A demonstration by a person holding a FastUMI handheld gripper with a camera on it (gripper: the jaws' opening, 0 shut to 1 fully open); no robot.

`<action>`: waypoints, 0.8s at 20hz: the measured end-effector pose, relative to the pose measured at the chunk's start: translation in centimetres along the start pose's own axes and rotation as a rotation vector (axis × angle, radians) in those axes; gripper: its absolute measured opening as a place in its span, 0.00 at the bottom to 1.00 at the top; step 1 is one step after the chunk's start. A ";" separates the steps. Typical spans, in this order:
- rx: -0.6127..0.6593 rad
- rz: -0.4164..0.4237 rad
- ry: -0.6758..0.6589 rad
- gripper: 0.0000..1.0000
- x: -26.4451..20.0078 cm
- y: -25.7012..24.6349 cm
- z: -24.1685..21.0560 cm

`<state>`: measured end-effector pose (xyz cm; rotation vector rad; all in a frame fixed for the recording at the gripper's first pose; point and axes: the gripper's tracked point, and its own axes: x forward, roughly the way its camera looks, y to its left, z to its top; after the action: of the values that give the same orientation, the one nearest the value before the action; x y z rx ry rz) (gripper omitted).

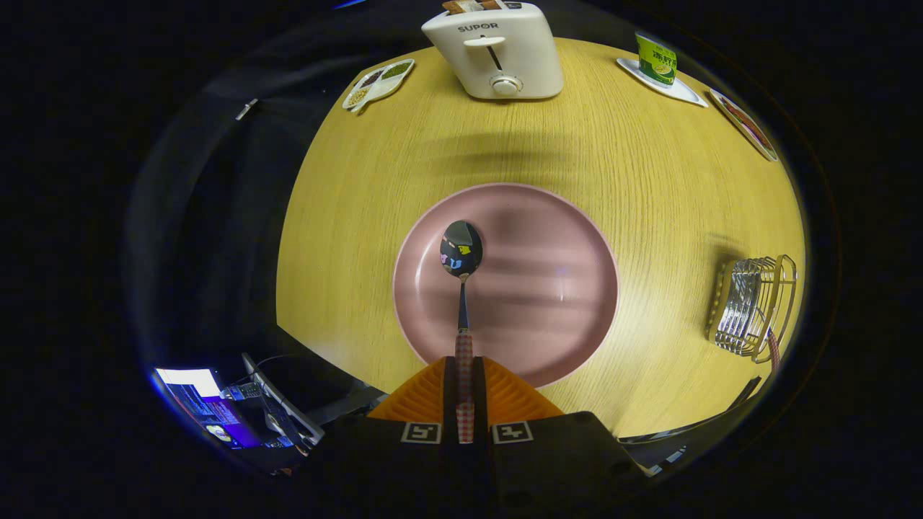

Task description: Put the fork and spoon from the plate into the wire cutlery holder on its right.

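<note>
Orange claw [465, 389] clamping spoon [461, 249] handle, bowl ahead over plate [570, 245]

One round pink plate [548, 288], one metal spoon with a checked handle [461, 249], one wire cutlery holder [753, 306], one white toaster [497, 50], one green can [655, 59], three small white dishes, one yellow wooden table [634, 166].

Bare table [649, 216] between plate [562, 238] and wire holder [750, 306] — nothing blocks it.
</note>
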<state>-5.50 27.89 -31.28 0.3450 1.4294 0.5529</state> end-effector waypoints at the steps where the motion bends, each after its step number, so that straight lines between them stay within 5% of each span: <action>1: -0.005 0.011 -0.007 0.11 -1.1 0.0 0.0; 8: -0.065 0.021 -0.063 0.11 -11.4 -4.9 0.4; 16: -0.118 -0.181 0.021 0.11 -20.7 -19.1 -2.5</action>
<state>-6.06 0.45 -24.64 0.1147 1.4247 0.4919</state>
